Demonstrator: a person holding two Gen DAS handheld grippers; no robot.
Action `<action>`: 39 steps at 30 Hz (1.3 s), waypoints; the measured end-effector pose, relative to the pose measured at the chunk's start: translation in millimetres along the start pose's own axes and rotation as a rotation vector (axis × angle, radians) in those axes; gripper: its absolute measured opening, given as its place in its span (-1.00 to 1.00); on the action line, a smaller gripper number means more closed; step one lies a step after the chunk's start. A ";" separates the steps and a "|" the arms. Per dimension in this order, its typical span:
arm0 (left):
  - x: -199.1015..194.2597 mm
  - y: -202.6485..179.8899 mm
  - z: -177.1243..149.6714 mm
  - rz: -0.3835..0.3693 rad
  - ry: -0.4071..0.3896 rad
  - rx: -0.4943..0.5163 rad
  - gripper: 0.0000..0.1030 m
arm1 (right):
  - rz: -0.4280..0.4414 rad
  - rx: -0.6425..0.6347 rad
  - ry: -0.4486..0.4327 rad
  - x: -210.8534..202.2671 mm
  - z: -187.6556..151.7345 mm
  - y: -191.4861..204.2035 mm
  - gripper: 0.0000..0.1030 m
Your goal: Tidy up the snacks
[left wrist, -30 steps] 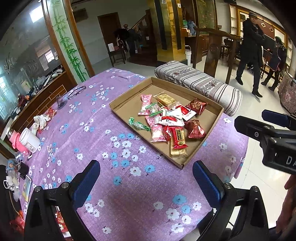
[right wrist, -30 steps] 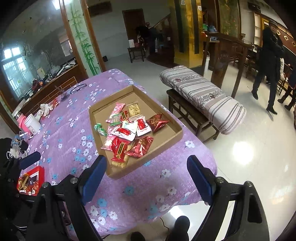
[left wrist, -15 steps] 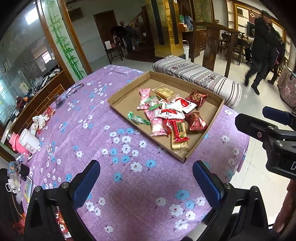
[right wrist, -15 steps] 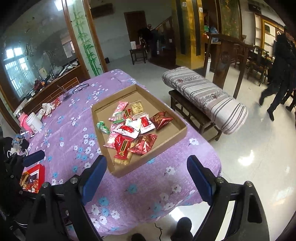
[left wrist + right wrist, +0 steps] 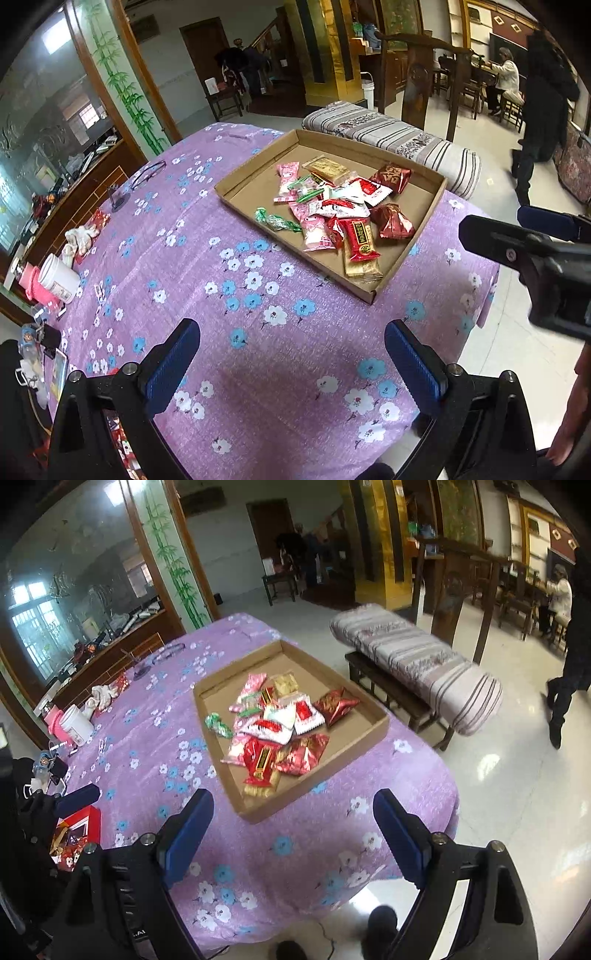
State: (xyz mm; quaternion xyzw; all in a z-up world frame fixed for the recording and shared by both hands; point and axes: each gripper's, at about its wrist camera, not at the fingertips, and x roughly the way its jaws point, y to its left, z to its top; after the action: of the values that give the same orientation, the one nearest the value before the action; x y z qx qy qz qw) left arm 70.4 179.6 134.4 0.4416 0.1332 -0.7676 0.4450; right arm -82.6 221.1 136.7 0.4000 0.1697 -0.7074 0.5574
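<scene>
A shallow cardboard tray sits on a table with a purple flowered cloth. In it lies a pile of several wrapped snacks, red, pink, white, green and gold. The tray also shows in the right wrist view with the snack pile. My left gripper is open and empty, above the cloth on the near side of the tray. My right gripper is open and empty, above the table's near edge in front of the tray. The right gripper's body shows at the right of the left wrist view.
A white jar, a pink bottle, a crumpled cloth and glasses lie at the table's left. A red box sits near the left gripper. A bench with a striped cushion stands right of the table. A person walks beyond.
Both grippers have come a little closer to the tray, and both stay open. The snacks have not moved. The person in the background has walked on.
</scene>
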 end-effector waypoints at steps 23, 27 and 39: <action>-4.7 16.0 -2.1 0.011 -0.038 -0.004 0.96 | -0.032 -0.038 -0.049 -5.2 6.8 20.8 0.70; -6.0 20.5 -0.8 -0.002 -0.031 -0.022 0.96 | -0.028 -0.033 -0.015 -1.2 9.7 22.4 0.70; -2.0 26.5 -7.0 -0.099 -0.011 -0.065 0.96 | -0.060 -0.040 -0.010 -0.7 5.1 24.9 0.70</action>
State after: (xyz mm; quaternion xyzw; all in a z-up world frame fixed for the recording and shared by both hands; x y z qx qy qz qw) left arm 95.9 169.9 137.0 0.4154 0.1773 -0.7865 0.4211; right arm -61.4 210.0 145.5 0.3799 0.1932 -0.7223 0.5446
